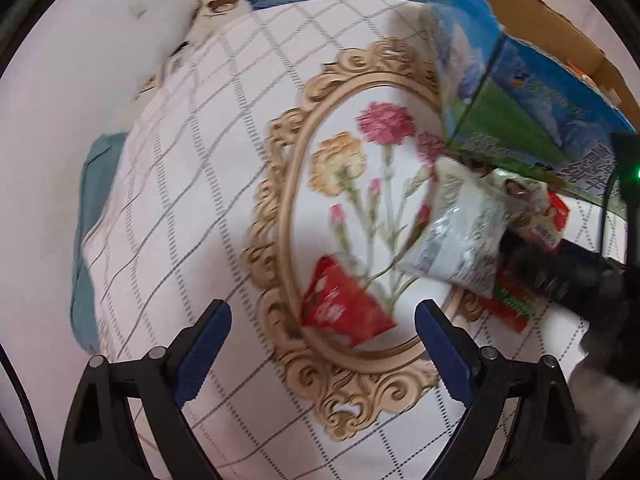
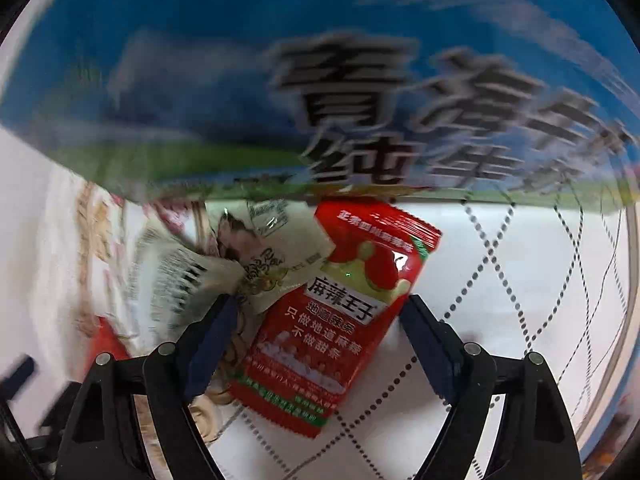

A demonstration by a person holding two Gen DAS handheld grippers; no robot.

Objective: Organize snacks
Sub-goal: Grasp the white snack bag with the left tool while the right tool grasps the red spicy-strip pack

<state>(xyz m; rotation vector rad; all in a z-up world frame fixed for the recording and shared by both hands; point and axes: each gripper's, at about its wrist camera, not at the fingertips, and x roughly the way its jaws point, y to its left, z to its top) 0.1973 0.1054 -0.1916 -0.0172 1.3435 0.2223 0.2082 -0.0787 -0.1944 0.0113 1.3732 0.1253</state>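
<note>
My left gripper [image 1: 322, 340] is open and empty above a tablecloth [image 1: 168, 208]. A small red snack packet [image 1: 344, 308] lies just ahead of it, between its fingers. A white-grey snack packet [image 1: 460, 232] lies to the right of it. My right gripper [image 2: 320, 320] is open, its fingers on either side of a red spicy-strip packet [image 2: 320, 336] lying flat. A cream packet [image 2: 272, 256] overlaps that packet's upper left. The right gripper shows in the left wrist view [image 1: 560, 276] by the white-grey packet.
A blue and green carton [image 1: 520, 96] with open cardboard flaps stands at the right; its side [image 2: 280, 60] fills the top of the right wrist view. The tablecloth has a gold-framed flower print [image 1: 360, 184]. A white wall [image 1: 80, 80] is at the left.
</note>
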